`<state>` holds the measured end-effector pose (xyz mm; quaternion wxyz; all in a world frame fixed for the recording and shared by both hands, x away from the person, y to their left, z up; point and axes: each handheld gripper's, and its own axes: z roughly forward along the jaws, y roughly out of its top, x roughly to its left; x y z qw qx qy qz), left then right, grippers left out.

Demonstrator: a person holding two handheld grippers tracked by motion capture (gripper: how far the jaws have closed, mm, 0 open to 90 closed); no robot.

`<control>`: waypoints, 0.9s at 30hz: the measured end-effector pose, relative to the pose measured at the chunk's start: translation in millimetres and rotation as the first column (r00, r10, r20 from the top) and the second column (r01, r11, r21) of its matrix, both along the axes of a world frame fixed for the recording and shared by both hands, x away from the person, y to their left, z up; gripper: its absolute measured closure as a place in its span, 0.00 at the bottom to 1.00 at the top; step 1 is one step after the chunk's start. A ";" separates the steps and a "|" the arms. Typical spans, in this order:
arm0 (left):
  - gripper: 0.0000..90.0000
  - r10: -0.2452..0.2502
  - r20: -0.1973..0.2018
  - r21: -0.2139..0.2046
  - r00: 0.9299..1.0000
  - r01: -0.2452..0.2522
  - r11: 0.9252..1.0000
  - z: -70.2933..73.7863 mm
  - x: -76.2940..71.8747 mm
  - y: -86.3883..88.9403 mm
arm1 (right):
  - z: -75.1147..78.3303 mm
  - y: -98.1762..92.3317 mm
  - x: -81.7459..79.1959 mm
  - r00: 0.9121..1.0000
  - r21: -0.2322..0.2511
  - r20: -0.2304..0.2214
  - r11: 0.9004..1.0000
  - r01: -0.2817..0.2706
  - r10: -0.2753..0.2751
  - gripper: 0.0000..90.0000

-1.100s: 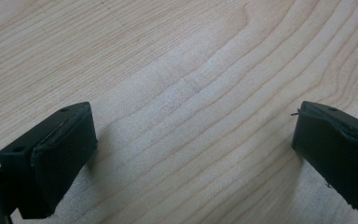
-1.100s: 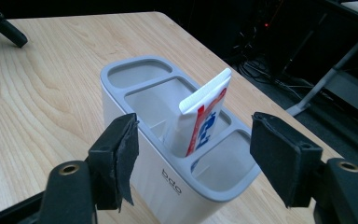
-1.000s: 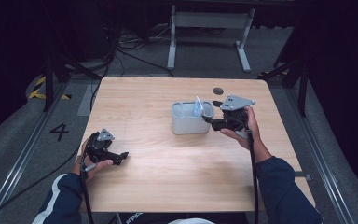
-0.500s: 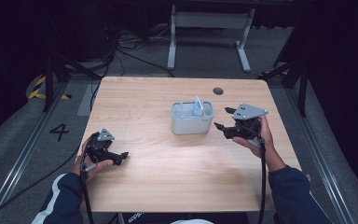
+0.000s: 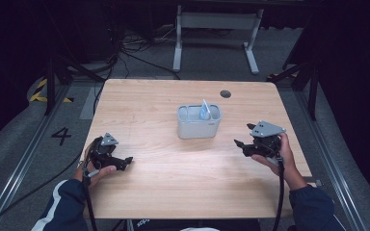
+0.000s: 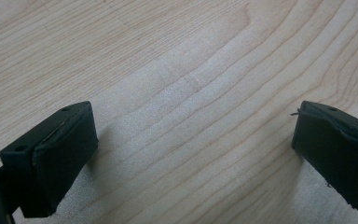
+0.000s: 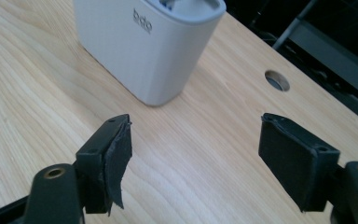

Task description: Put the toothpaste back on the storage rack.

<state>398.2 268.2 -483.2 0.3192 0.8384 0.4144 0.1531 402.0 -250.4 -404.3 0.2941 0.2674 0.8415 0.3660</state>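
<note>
At lower left the left gripper (image 5: 125, 160) rests open and empty on the table (image 5: 173, 192), the grey holder (image 5: 199, 126) with its blue item (image 5: 204, 110) stands mid-frame, and at right the right gripper (image 5: 239, 146), its jaws just opened with nothing between them, seems finished placing, so pulling clear comes next.

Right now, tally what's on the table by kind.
Pale grey plastic rounded container: 1
Blue-and-clear packet standing in it: 1
Black hand-held tongs: 2, left, right, both open and empty
Total: 4

Grey floor (image 5: 24, 159), metal stand (image 5: 217, 29), dark surroundings.
</note>
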 end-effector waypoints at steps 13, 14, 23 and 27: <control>0.01 0.003 0.004 0.005 1.000 -0.003 1.000 0.2 -0.2 0.1 | -25.5 -26.0 -14.7 0.996 -0.064 -0.060 0.996 0.056 -0.060 0.27; 0.01 0.003 0.005 0.006 1.000 -0.003 1.000 0.3 -0.2 0.1 | -26.7 -29.0 -16.2 0.996 -0.066 -0.061 0.996 0.055 -0.059 0.27; 0.00 0.002 0.008 0.011 1.000 -0.002 1.000 0.4 0.1 0.3 | -46.3 -56.7 -26.0 0.984 -0.061 -0.145 0.994 0.092 -0.100 0.27; 0.00 0.003 0.007 0.010 1.000 -0.003 1.000 0.4 0.1 0.2 | -55.8 -67.9 -32.2 0.976 -0.070 -0.173 0.990 0.119 -0.130 0.26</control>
